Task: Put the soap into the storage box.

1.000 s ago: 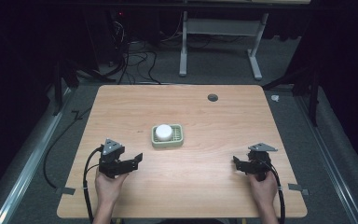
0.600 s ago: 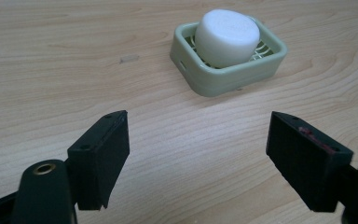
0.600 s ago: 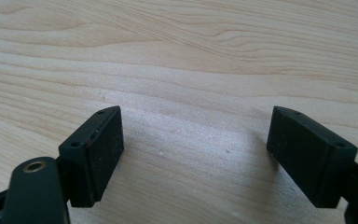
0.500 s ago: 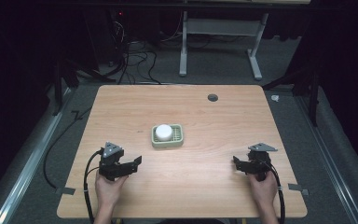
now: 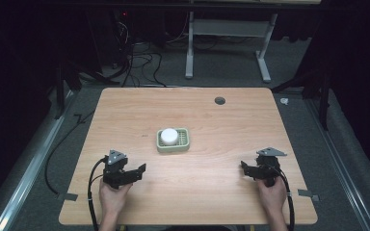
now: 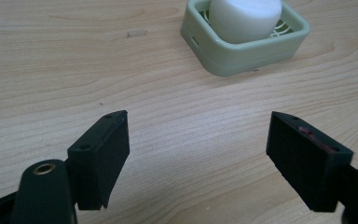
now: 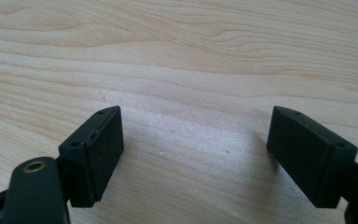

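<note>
From the high view, a flat table of pale wood (image 5: 212,125) with fine grain lines holds a small square tray of soft green plastic (image 5: 173,140) near its middle. A round, smooth white lump (image 5: 169,136) sits inside the tray. A small dark round hole (image 5: 219,100) is in the tabletop near the far edge. The black left gripper (image 5: 137,172) rests low by the near left side, held in a hand (image 5: 112,197). The black right gripper (image 5: 245,167) rests by the near right side, well apart from the tray.

In the left gripper view, its two blocky black jaws stand wide apart with nothing between them. The green tray (image 6: 245,46) with rounded corners lies ahead, up and to the right, and the white lump (image 6: 244,16) fills it.

In the right gripper view, its flat black jaws also stand wide apart over bare streaky wood (image 7: 191,70)
</note>
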{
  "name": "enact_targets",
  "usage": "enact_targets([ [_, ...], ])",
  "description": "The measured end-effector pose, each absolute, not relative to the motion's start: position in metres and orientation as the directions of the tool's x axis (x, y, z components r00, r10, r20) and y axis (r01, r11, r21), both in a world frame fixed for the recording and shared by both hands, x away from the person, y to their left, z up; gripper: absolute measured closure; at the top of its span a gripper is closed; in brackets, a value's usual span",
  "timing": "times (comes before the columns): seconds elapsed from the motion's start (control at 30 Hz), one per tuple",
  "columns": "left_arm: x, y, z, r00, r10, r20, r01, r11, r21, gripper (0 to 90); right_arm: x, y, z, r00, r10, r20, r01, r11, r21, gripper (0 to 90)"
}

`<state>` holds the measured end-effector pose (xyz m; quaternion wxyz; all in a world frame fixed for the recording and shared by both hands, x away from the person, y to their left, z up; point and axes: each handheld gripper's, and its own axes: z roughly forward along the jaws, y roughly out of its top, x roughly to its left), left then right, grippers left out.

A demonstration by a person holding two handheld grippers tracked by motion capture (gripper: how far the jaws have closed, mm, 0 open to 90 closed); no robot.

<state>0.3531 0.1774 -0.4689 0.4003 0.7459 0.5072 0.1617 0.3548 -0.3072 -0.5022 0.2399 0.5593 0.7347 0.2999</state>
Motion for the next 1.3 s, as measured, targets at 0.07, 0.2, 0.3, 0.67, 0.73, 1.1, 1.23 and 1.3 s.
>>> enact_targets([
  [0.07,0.353,0.177,-0.470,0.433,0.888,-0.156,0.627,-0.173,0.760,22.1,0.355,-0.307,-0.502,-0.260,0.965,-0.017,0.678,0.195,0.709,19.6],
  [0.2,0.355,0.177,-0.474,0.429,0.894,-0.126,0.627,-0.194,0.755,22.2,0.355,-0.307,-0.502,-0.260,0.966,-0.017,0.678,0.195,0.709,19.6],
  [0.3,0.357,0.176,-0.477,0.423,0.898,-0.126,0.630,-0.192,0.752,22.4,0.355,-0.307,-0.502,-0.260,0.965,-0.017,0.677,0.196,0.709,19.6],
  [0.67,0.363,0.176,-0.486,0.406,0.908,-0.106,0.651,-0.206,0.730,22.4,0.355,-0.307,-0.502,-0.260,0.965,-0.017,0.678,0.195,0.709,19.6],
  [0.73,0.364,0.176,-0.488,0.404,0.909,-0.102,0.651,-0.207,0.730,22.4,0.355,-0.307,-0.502,-0.261,0.965,-0.017,0.677,0.196,0.709,19.6],
  [1.1,0.369,0.173,-0.497,0.395,0.916,-0.069,0.659,-0.230,0.716,22.3,0.355,-0.307,-0.502,-0.260,0.965,-0.016,0.678,0.195,0.709,19.6],
  [1.23,0.370,0.172,-0.500,0.387,0.920,-0.066,0.660,-0.226,0.716,22.3,0.355,-0.307,-0.502,-0.260,0.965,-0.017,0.678,0.195,0.709,19.6],
  [1.3,0.370,0.172,-0.502,0.385,0.921,-0.063,0.661,-0.227,0.715,22.3,0.355,-0.307,-0.502,-0.260,0.965,-0.017,0.678,0.195,0.709,19.6],
])
